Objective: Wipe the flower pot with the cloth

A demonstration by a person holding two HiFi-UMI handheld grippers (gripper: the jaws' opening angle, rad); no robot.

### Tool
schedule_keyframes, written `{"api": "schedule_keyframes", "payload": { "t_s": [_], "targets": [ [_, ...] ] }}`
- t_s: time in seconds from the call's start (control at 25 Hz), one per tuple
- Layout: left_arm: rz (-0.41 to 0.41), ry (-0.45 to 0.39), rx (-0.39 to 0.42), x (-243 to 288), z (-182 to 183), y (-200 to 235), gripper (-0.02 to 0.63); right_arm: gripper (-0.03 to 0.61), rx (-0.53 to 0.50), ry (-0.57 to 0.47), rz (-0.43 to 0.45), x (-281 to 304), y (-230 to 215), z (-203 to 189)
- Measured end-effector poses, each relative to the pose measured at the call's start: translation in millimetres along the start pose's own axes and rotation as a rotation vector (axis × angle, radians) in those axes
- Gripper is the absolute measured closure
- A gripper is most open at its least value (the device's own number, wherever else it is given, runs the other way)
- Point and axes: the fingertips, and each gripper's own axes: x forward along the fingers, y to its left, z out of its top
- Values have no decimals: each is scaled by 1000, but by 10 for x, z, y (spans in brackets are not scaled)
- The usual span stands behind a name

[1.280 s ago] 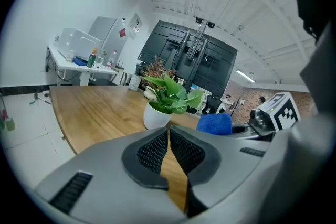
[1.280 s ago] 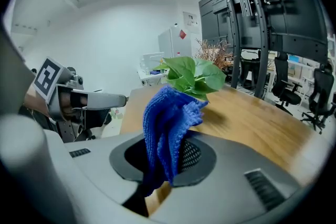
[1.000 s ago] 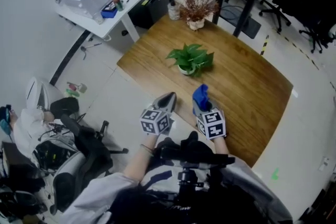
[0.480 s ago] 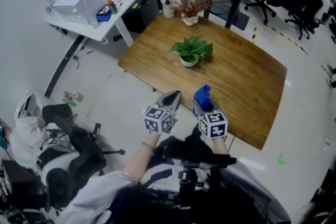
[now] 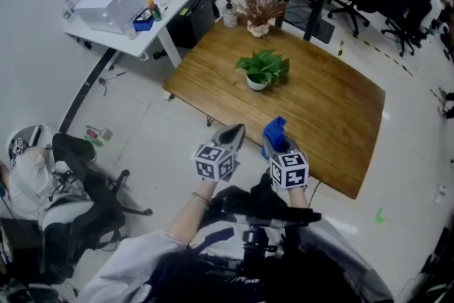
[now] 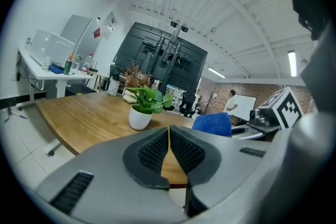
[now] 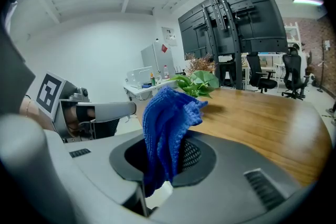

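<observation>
Since a second ago the bench [image 5: 333, 117] and the pot [image 5: 253, 84] have drifted a little up the head view. The pot keeps its place on the bench, and both tongs sit slightly lower in frame with the same posture.

The left tongs [image 5: 230, 133] are closed on nothing, their pads meeting. The right tongs [image 5: 278, 145] clamp the blue cloth [image 5: 274, 128], which stands up from the jaws in a loose bunch. Both hang at the bench's near edge, well apart from the pot, which stands upright toward the far left of the bench under its green leaves.

The approach looks like the step in hand. It would go best with the right tongs brought forward and low, so the cloth's free tuft meets the pot's white wall below the leaves. The pot looks light and may slide or tip. Opening the left tongs to steady its far side should help.
</observation>
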Motion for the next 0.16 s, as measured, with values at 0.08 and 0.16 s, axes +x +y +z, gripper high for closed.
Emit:
{"api": "schedule_keyframes", "payload": {
  "t_s": [0.08, 0.16],
  "targets": [
    [4, -10, 0, -31, 20, 9, 611, 495, -2, 0, 1, -9, 19, -9],
    [7, -23, -1, -60, 47, 15, 611, 495, -4, -1, 3, -16, 37, -7]
  ]
}}
